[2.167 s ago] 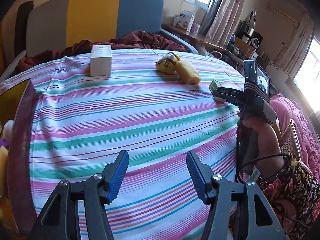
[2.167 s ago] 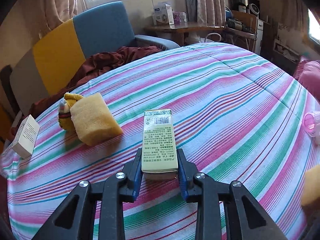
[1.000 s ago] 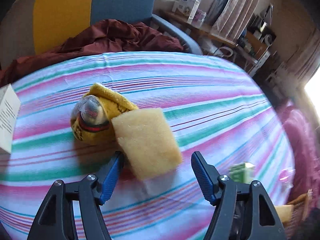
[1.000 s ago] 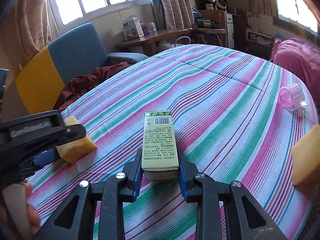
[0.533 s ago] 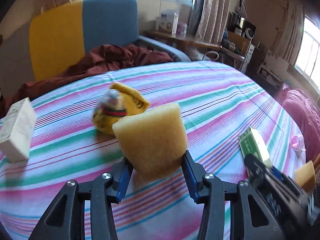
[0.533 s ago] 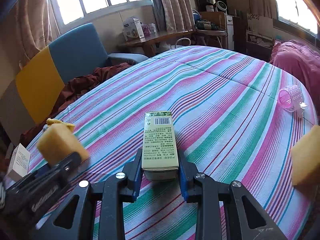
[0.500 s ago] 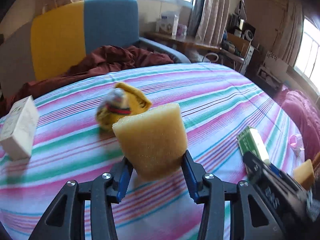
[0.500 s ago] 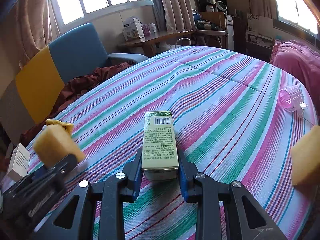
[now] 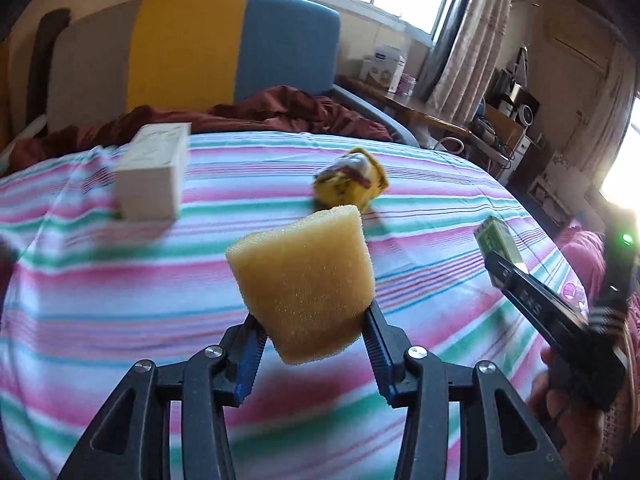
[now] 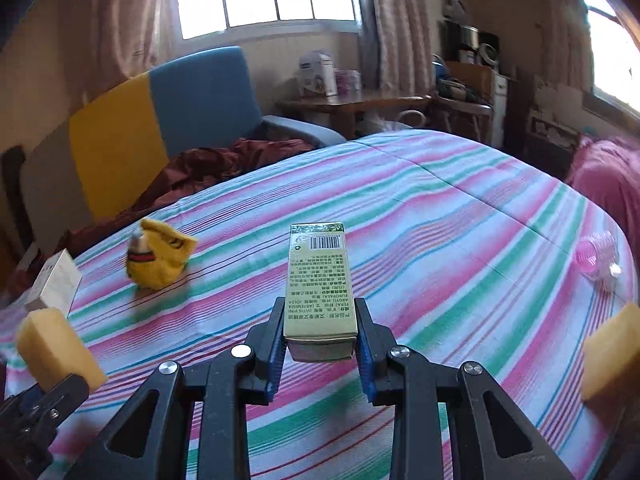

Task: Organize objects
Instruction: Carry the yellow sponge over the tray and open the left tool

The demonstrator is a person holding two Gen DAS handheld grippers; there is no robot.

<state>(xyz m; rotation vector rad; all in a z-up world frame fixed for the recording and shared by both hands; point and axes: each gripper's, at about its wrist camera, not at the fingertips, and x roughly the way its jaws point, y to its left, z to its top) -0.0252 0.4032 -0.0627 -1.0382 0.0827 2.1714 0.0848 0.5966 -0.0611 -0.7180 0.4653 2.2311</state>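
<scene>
My left gripper point(image 9: 314, 338) is shut on a yellow sponge point(image 9: 304, 280) and holds it above the striped bedspread point(image 9: 120, 300). The sponge also shows at the left edge of the right wrist view point(image 10: 56, 350). My right gripper point(image 10: 320, 338) is shut on a green carton box point(image 10: 320, 280), held above the bed; the box also shows at the right of the left wrist view point(image 9: 498, 246). A yellow soft toy point(image 9: 352, 182) point(image 10: 158, 260) and a white box point(image 9: 150, 172) point(image 10: 56, 284) lie on the bed.
A second yellow sponge point(image 10: 610, 350) lies at the bed's right edge, with a pink plastic roller point(image 10: 596, 258) beyond it. A yellow and blue chair point(image 9: 232, 48) with a dark red blanket point(image 9: 280, 110) stands behind the bed. A cluttered wooden desk point(image 10: 352, 102) is further back.
My left gripper closed on the yellow sponge beside the toy, lifted it, and has drawn back and left with it. My right gripper has kept hold of the green box, raised slightly.
</scene>
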